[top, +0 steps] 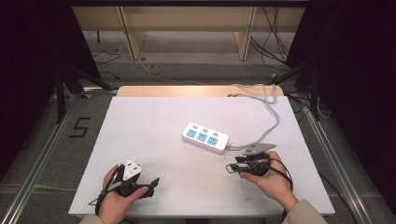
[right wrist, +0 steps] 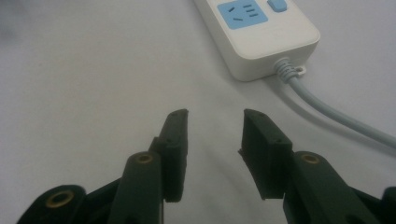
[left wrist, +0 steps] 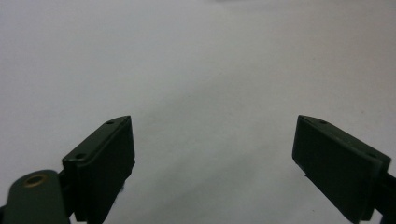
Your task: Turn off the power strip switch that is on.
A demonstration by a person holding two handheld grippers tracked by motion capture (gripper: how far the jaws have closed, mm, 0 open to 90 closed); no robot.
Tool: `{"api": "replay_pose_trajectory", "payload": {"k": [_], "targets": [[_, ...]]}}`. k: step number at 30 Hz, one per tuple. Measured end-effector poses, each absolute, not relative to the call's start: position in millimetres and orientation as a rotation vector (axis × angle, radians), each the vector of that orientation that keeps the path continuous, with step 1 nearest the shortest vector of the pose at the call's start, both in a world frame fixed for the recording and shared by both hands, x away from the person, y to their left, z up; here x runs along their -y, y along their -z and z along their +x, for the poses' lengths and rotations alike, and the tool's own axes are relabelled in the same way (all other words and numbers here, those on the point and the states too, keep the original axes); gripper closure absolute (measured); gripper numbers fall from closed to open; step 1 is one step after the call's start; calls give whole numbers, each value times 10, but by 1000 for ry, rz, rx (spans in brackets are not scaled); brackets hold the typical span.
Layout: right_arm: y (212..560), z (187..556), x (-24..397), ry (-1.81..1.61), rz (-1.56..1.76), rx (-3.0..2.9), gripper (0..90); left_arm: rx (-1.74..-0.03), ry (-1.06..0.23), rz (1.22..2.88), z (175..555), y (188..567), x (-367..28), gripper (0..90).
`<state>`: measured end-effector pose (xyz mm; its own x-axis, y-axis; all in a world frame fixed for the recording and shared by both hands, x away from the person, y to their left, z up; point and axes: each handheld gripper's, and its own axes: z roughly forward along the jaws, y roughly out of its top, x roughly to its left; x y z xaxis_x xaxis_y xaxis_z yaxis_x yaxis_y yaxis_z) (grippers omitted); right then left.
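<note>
A white power strip with blue sockets lies near the middle of the white table; its grey cable runs off toward the far right. My left gripper rests near the front left, jaws wide open over bare table. My right gripper sits at the front right, just short of the strip's cable end. Its jaws stand partly open with nothing between them.
The cable passes to the right of my right gripper. Beyond the table's far edge stand wooden frame legs and loose wires on the floor. Dark curtains flank both sides.
</note>
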<state>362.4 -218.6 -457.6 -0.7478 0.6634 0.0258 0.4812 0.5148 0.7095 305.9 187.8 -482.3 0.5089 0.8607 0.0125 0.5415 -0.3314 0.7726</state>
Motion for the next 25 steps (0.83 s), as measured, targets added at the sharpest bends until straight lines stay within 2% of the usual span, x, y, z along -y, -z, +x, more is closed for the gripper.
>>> {"api": "replay_pose_trajectory", "payload": {"k": [25], "targets": [[4710, 3434, 2474, -1148, 996, -2404, 466, -1164, -527, 2003, 3198, 4859, -1849, 111]]}}
